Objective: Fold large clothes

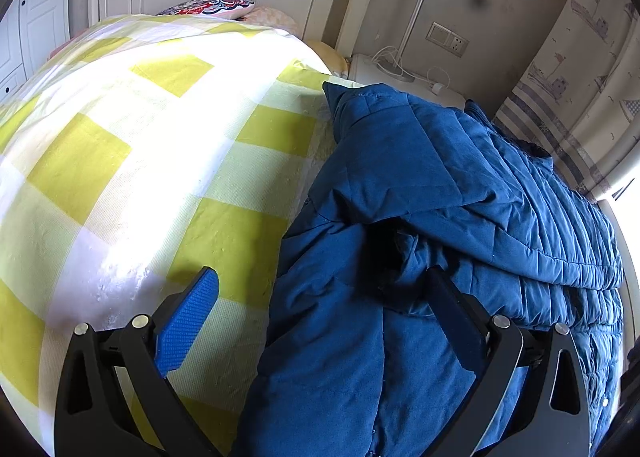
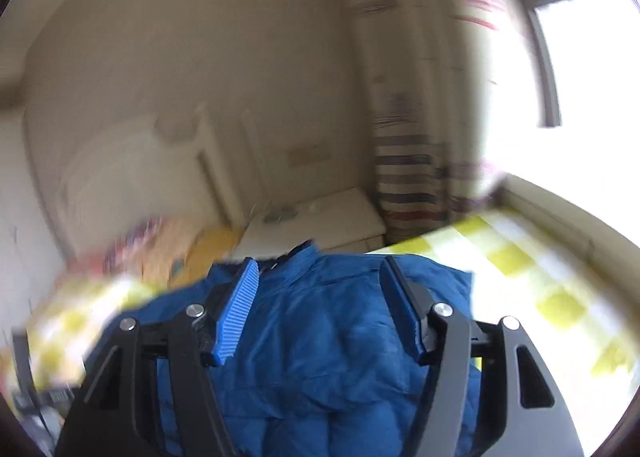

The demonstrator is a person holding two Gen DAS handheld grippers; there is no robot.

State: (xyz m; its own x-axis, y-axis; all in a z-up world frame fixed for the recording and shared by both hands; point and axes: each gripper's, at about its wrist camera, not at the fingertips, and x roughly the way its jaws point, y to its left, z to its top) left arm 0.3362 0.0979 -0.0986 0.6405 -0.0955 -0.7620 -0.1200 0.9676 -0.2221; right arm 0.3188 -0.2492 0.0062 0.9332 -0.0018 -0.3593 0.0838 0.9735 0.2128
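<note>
Blue padded jacket (image 1: pixel 420 217) lies bunched on bed (image 1: pixel 120 137), 3 o'clock side. Sleeves partly folded in; final folds left. Left gripper (image 1: pixel 320 297) jaws spread, empty. Right gripper (image 2: pixel 316 309) jaws released above jacket.

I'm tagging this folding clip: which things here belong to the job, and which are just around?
Job: blue quilted jacket, left gripper, right gripper.

Around: checked bedspread, patterned pillow, bedside cabinet, wall socket, striped curtain.
</note>
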